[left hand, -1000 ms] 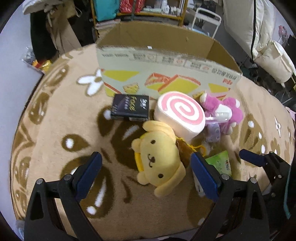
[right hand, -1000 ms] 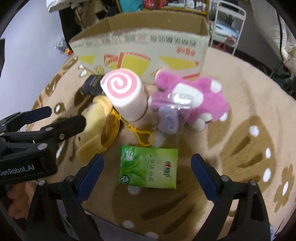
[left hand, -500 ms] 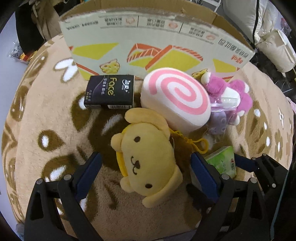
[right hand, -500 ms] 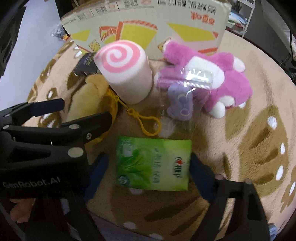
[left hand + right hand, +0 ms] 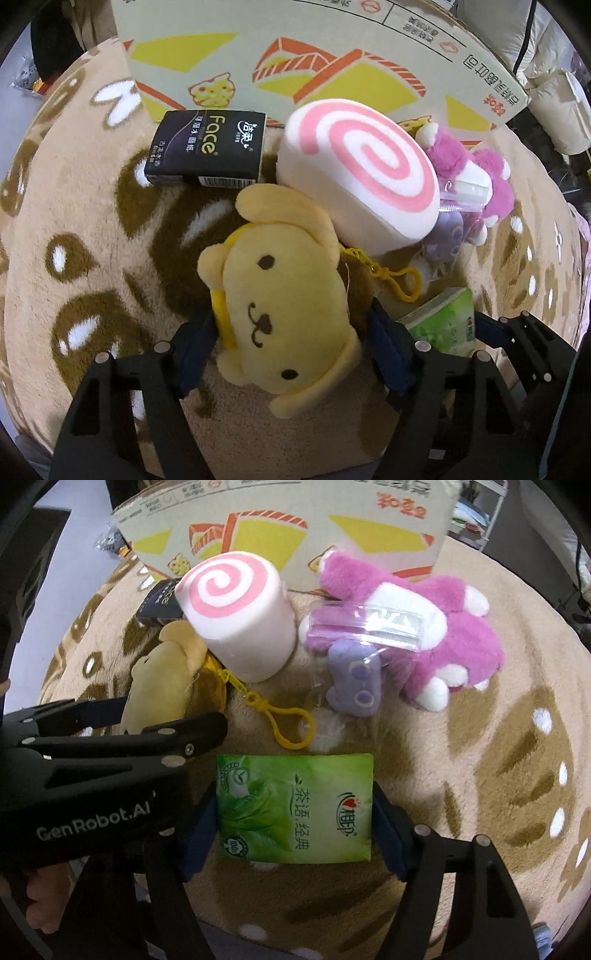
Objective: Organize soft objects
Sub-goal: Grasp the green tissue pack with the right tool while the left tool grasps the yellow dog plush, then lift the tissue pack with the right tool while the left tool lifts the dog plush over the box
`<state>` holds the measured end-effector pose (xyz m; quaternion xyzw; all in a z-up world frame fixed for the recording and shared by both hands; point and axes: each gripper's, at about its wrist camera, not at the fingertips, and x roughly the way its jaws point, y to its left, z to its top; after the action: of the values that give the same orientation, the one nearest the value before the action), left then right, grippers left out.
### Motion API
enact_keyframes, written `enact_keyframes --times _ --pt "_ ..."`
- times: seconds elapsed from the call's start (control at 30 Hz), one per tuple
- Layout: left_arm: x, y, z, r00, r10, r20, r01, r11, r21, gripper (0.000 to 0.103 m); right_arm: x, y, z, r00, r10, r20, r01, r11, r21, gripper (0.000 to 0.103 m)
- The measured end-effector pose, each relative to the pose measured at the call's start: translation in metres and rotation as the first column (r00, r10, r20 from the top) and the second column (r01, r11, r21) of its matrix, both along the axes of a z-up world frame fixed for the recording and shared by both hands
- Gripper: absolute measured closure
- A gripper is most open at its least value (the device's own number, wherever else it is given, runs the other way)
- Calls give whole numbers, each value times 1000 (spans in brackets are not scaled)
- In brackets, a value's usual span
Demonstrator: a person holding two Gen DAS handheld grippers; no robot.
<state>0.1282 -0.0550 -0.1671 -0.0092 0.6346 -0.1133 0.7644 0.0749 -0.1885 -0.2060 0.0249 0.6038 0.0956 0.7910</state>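
Note:
My left gripper (image 5: pixel 291 339) is open with its blue pads on both sides of the yellow dog plush (image 5: pixel 280 291), touching its flanks. My right gripper (image 5: pixel 295 823) is open around the green tissue pack (image 5: pixel 295 808), pads at its two short edges. Behind them lie a pink swirl roll cushion (image 5: pixel 362 173), a purple-and-white plush (image 5: pixel 436 627), a small lilac toy in a clear bag (image 5: pixel 354 679) and a black tissue pack (image 5: pixel 207 147). The cardboard box (image 5: pixel 332 55) stands at the back.
Everything rests on a beige rug with brown patterns (image 5: pixel 517 757). A yellow clip loop (image 5: pixel 288 723) trails from the dog plush. The left gripper's body (image 5: pixel 92 768) crosses the right wrist view close to the green pack. A rack and pale cushions stand beyond the box.
Both grippers moved forward and down. The left one now straddles the yellow dog plush, and the right one straddles the green tissue pack. The jaws have narrowed around them.

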Motion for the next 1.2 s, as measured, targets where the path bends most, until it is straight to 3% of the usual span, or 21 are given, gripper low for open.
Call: enact_keyframes --times 0.4,0.67,0.9,1.1,1.2 --pt "-16 19 25 996 53 73 -56 998 32 33 -7 -13 23 993 -51 110 57 997 -59 25" --pt "-40 28 55 976 79 204 -92 994 57 33 -17 -20 53 965 -73 250 86 995 -43 25" --pt "-69 31 92 923 118 366 -148 987 54 33 -28 -33 87 912 -114 393 109 993 34 25" --pt "-83 41 124 852 147 502 -184 983 25 33 -42 -33 115 848 -73 525 76 997 16 25" --pt "-88 44 131 829 152 538 -200 979 31 33 -52 -24 124 804 -59 591 81 997 -12 25"
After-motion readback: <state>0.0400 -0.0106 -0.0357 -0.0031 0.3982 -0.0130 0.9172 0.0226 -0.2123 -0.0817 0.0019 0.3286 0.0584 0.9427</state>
